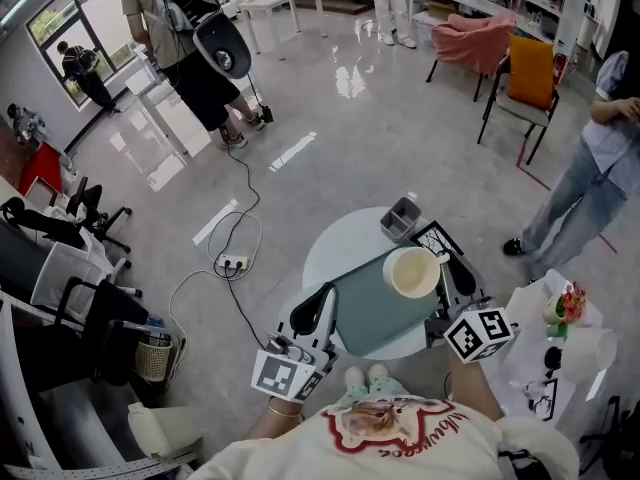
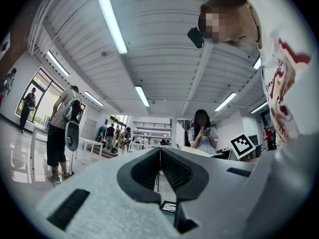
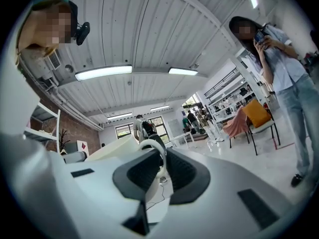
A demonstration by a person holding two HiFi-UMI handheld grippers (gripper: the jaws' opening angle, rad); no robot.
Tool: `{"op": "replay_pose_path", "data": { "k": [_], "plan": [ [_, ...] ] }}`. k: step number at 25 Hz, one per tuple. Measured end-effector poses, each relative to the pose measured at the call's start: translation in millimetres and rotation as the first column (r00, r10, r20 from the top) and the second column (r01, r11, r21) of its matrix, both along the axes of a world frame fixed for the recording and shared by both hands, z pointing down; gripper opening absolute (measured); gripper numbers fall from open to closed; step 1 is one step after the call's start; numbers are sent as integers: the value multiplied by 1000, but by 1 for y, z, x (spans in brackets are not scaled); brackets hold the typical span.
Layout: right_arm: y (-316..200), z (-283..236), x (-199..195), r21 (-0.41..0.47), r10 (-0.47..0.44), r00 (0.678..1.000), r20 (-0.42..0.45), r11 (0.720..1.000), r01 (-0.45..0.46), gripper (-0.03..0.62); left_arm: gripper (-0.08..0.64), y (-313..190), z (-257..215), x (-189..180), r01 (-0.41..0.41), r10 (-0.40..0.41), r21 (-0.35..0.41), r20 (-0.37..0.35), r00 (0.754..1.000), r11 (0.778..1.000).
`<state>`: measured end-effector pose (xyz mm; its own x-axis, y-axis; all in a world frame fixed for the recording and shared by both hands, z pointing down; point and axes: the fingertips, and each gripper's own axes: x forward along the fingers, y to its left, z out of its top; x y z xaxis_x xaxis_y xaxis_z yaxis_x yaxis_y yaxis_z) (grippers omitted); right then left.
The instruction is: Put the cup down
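R tool point(image 1: 443, 270) is clamped on the cup point(image 1: 412, 271) by its handle. The cup hangs upright just beyond the jaw tips, over the teal mat point(image 1: 380, 308) on the tabletop point(image 1: 335, 248), prob. lined up for set-down; contact w/ mat can't be told. L tool point(image 1: 318, 310) has jaws together, empty, parked aside to leave room.

No readable text, numbers or brands anywhere.
- Red cursive print point(image 1: 402, 436) on person's white shirt: letters too warped to read.
- Cubes on left hand-held gripper point(image 1: 329, 291) and right hand-held gripper point(image 1: 441, 263): black-white square codes only, no characters.
- Small red sign point(image 3: 83, 147) on white cabinet, right gripper view: too small to read.
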<state>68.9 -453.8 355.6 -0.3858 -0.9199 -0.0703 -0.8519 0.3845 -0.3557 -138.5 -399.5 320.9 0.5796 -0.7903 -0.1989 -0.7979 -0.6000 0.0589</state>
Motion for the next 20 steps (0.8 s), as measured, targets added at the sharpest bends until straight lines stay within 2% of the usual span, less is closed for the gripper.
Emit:
{"op": "replay_pose_path", "data": {
  "k": [8, 20],
  "plan": [
    [-15, 27, 4, -10, 1, 1000, -23, 1000, -1, 48, 17, -11, 11, 3, 4, -4, -20, -3, 1000, 1000],
    [-32, 90, 9, -112, 14, 998, -55, 993, -20, 48, 17, -22, 48, 10, -8, 9, -104, 12, 1000, 995]
  ]
}}
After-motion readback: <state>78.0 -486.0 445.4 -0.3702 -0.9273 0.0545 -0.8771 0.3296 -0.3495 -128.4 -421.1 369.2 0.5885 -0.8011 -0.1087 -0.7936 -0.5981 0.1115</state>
